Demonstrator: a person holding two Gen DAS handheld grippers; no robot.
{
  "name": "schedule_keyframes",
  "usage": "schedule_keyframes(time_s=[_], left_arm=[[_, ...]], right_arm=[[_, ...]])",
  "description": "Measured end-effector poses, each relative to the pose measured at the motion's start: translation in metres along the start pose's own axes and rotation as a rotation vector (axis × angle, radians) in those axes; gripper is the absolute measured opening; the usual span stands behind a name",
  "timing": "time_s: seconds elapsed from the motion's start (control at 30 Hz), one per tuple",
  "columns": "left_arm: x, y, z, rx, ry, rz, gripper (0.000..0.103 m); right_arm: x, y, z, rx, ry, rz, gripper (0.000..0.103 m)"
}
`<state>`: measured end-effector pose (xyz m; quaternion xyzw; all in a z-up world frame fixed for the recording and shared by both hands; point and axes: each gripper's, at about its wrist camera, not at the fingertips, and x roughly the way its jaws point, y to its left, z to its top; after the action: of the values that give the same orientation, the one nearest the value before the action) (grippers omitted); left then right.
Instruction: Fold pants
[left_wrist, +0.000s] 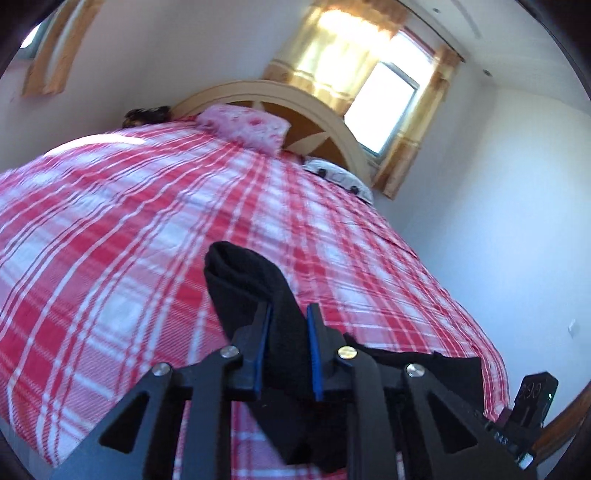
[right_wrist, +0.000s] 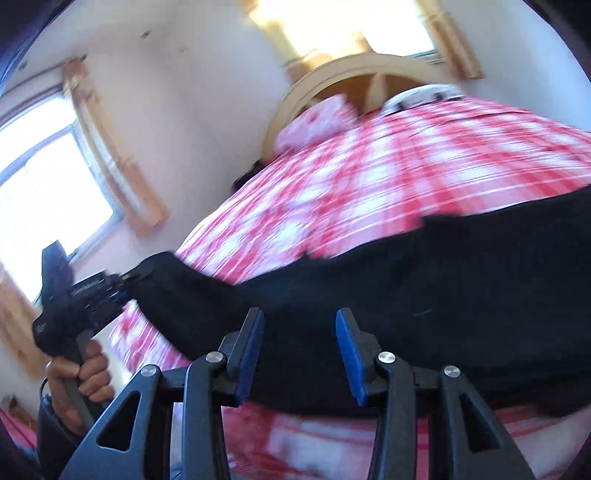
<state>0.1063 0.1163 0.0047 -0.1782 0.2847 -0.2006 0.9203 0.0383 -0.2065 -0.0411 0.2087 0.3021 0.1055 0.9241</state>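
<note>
The black pants (right_wrist: 424, 280) stretch in a long band across the red plaid bed (right_wrist: 388, 166). In the left wrist view my left gripper (left_wrist: 289, 314) is shut on a bunched end of the pants (left_wrist: 243, 280), which sticks up past the blue pads above the bed. That left gripper (right_wrist: 122, 286) also shows in the right wrist view, held by a hand (right_wrist: 88, 373) and pulling the pants' end at the left. My right gripper (right_wrist: 300, 319) stands open, its blue pads apart, with flat black cloth lying between and behind them.
A pink pillow (left_wrist: 243, 125) and a grey-white pillow (left_wrist: 340, 177) lie at the curved wooden headboard (left_wrist: 280, 98). Windows with yellow curtains (left_wrist: 380, 107) sit behind the bed. White walls stand close on both sides of the bed.
</note>
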Motion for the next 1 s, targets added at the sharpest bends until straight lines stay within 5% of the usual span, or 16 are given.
schedule_keyframes(time_s=[0.17,0.37,0.43,0.5,0.6,0.7,0.83,1.0], left_arm=[[0.018,-0.047,-0.001,0.123,0.011,-0.075,0.01],[0.032,-0.043,-0.012,0.125,0.07,-0.029,0.01],[0.024,-0.027,-0.011,0.086,0.056,0.002,0.014],[0.016,-0.02,-0.014,0.105,0.06,0.031,0.031],[0.017,-0.028,-0.022,0.212,0.102,0.05,0.052],[0.031,-0.052,-0.043,0.337,0.177,-0.008,0.069],[0.054,-0.085,-0.07,0.487,0.197,0.049,0.069],[0.08,-0.094,-0.082,0.488,0.261,0.075,0.069]], right_arm=[[-0.026,-0.051,0.006,0.157,-0.027,-0.029,0.043],[-0.027,-0.034,-0.002,0.086,-0.002,0.047,0.043],[-0.021,-0.023,-0.004,0.055,0.013,0.066,0.043],[-0.01,-0.014,-0.006,0.041,0.036,0.094,0.043],[0.006,-0.011,-0.009,0.048,0.075,0.119,0.044],[0.016,-0.01,-0.01,0.059,0.1,0.13,0.044],[0.017,-0.008,-0.012,0.053,0.107,0.121,0.044],[0.01,-0.013,-0.011,0.061,0.093,0.1,0.044]])
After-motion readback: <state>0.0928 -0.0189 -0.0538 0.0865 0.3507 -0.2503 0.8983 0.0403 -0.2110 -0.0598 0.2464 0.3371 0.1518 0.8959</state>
